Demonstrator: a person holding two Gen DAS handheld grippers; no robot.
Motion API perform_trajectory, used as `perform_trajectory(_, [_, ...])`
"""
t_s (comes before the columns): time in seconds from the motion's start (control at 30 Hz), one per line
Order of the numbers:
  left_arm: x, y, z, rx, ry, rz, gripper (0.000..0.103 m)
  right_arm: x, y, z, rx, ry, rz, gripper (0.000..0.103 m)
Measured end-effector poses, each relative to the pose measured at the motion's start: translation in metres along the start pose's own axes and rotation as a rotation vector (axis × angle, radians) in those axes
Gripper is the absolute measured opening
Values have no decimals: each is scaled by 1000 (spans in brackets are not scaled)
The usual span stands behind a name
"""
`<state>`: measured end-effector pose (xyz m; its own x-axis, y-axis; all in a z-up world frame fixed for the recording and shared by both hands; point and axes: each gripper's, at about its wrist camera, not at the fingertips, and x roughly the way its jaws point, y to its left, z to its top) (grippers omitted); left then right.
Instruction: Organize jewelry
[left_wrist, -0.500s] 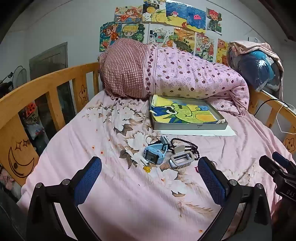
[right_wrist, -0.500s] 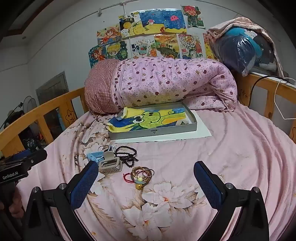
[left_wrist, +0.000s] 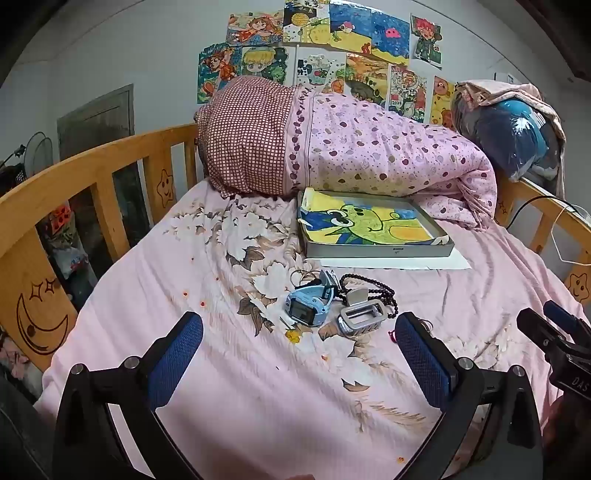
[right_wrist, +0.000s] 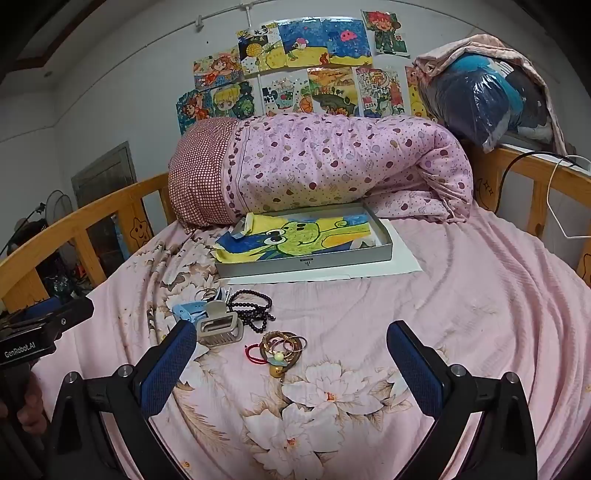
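Nothing has shifted since the earlier frame: the left gripper (left_wrist: 299, 350) and right gripper (right_wrist: 291, 362) both hover over the pink floral bedsheet (right_wrist: 461, 295) with jaws spread wide, holding nothing. Just beyond lie gold bangles with a red cord (right_wrist: 282, 347), a grey hair claw (right_wrist: 219, 326), a blue child's watch (left_wrist: 306, 304) and black bead strands (right_wrist: 251, 306). Farther back sits a shallow grey box lined with a frog drawing (right_wrist: 306, 264), before the rolled pink quilt (right_wrist: 332, 166).

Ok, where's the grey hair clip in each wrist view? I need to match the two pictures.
Left wrist view: the grey hair clip lies right of centre, beside the blue watch, near the right blue finger.
Right wrist view: the clip lies left of centre, by the left blue finger.
Shared landmark: the grey tray with the frog drawing, beyond the clip in both.
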<state>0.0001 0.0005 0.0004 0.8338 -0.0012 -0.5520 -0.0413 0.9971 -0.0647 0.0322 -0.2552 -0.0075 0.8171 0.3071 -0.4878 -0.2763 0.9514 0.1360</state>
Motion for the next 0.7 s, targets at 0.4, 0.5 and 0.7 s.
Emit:
perform_trajectory(0.4, [2,-4,-1,2,8,1,102,2,0,0,-5,21,-4,103])
perform_trajectory(0.5, [3,-5,-3,4,9,4,102,3,0,0,-5,21,-5,103])
perform_trajectory(0.7, [6,-4,-4,7,8,-2,102,2,0,0,-6,22,-3,103])
